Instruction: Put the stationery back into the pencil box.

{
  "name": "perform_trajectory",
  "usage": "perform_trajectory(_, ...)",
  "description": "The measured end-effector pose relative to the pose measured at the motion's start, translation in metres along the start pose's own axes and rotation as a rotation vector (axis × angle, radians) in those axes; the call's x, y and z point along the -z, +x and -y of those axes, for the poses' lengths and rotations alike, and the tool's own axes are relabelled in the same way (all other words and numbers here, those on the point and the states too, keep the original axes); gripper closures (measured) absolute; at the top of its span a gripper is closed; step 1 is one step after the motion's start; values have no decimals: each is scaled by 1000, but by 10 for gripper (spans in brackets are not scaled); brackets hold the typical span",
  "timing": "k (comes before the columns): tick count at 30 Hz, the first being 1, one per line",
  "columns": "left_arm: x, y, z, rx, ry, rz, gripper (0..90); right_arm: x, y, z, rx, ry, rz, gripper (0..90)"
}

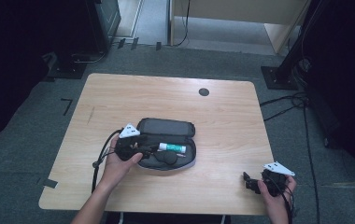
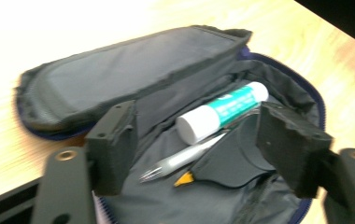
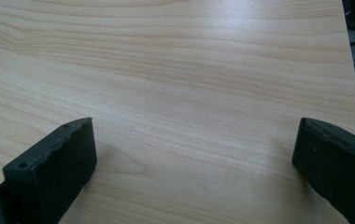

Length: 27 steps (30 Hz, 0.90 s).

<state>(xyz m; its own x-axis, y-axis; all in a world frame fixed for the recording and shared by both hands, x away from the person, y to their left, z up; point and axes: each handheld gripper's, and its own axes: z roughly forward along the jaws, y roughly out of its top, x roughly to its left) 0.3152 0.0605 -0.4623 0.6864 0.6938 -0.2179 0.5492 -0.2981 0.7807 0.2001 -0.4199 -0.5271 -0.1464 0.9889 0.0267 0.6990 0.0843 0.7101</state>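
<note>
An open dark pencil case [image 1: 168,140] is seen lying near the middle of the wooden bench [image 1: 222,121], its flap [image 2: 133,70] folded back toward the far side. Inside it, a glue stick [image 2: 222,111] with a white cap and a teal label is laid slantwise; just beside it, on the near side, a slim grey pen [image 2: 185,159] is seen, and a small orange tip [image 2: 184,179] shows below that. A dark rounded piece [image 2: 234,158] is lodged in the lining to the right of the pen; what it is cannot be told.

The left gripper [image 1: 148,150] is held at the left end of the case, over its open mouth. In the left gripper view its jaws are seen standing apart on either side of the glue stick and the pen, and nothing is pressed between them.

The right gripper [image 1: 250,182] is held well apart from the case, at the near right corner of the bench. In the right gripper view its jaws are spread wide over bare wood, with nothing between them.

A small dark round disc [image 1: 204,92] is set in the bench top toward the far side.
</note>
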Motion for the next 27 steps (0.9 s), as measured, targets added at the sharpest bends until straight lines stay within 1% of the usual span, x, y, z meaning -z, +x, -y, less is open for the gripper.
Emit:
perform_trajectory(2, 5, 5, 1, 16, -11, -16, 267, 0, 0, 0, 2, -1, 1, 0)
perform_trajectory(3, 5, 5, 1, 16, -11, -16, 255, 0, 0, 0, 0, 0, 0, 0)
perform_trajectory(4, 11, 9, 2, 29, -25, -26, 249, 0, 0, 0, 4, 0, 0, 0)
perform_trajectory(5, 14, 11, 2, 33, -27, -37, 242, 0, 0, 0, 2, 0, 0, 0)
perform_trajectory(6, 14, 11, 2, 33, -27, -37, 223, 0, 0, 0, 2, -1, 1, 0)
perform_trajectory(7, 16, 13, 3, 34, -30, -48, 202, 0, 0, 0, 0, 0, 0, 0)
perform_trajectory(8, 21, 17, 4, 43, -37, -70, 183, 0, 0, 0, 0, 0, 0, 0)
perform_trajectory(9, 23, 19, 5, 47, -37, -84, 164, 0, 0, 0, 1, -1, 1, 0)
perform_trajectory(13, 32, 26, 8, 75, -50, -119, 102, 0, 0, 0, 2, -1, 0, 0)
perform_trajectory(14, 35, 28, 9, 72, -50, -128, 95, 0, 0, 0, 0, 0, 0, 0)
perform_trajectory(15, 37, 29, 10, 78, -52, -133, 93, 0, 0, 0, 2, -1, 0, 0)
perform_trajectory(16, 39, 30, 11, 77, -51, -143, 76, 0, 0, 0, 0, 0, 0, 0)
perform_trajectory(17, 39, 30, 11, 77, -51, -143, 50, 0, 0, 0, 0, 0, 0, 0)
perform_trajectory(18, 42, 33, 14, 77, -45, -160, 0, 0, 0, 0, 0, 1, -1, 0)
perform_trajectory(20, 46, 36, 18, 96, -52, -200, 0, 0, 0, 0, 4, 0, 0, 0)
perform_trajectory(21, 48, 38, 20, 105, -51, -208, 0, 0, 0, 0, 0, 0, 0, 0)
perform_trajectory(23, 51, 42, 25, 114, -53, -207, 0, 0, 0, 0, 0, -1, 0, 0)
perform_trajectory(25, 55, 45, 30, 132, -55, -225, 0, 0, 0, 0, 1, -1, 0, 0)
perform_trajectory(27, 57, 48, 32, 137, -50, -232, 0, 0, 0, 0, 2, -1, 0, 0)
